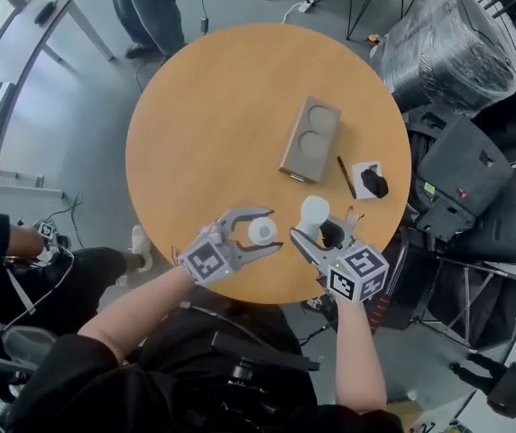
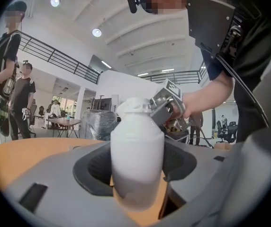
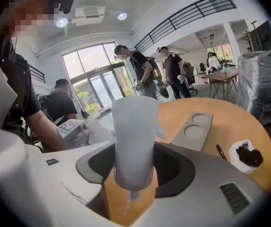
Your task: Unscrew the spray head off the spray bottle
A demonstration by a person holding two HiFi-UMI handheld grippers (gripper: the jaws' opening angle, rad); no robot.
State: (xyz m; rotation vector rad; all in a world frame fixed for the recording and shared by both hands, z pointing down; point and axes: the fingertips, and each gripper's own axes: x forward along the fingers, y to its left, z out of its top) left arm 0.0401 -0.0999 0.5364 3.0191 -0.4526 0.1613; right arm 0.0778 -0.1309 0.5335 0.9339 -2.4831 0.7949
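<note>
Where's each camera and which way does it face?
Head view: on the head, steeply down at the round table; forearms, left gripper, right gripper show.
Left gripper view: along its fingers at the held bottle; right hand behind.
Right gripper view: along its fingers at the held spray head; left arm beside.
Shared: head and right gripper views show the grey tray.

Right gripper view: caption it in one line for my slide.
Right hand-held gripper holds the detached spray head, dip tube dangling, over the round wooden table.
</note>
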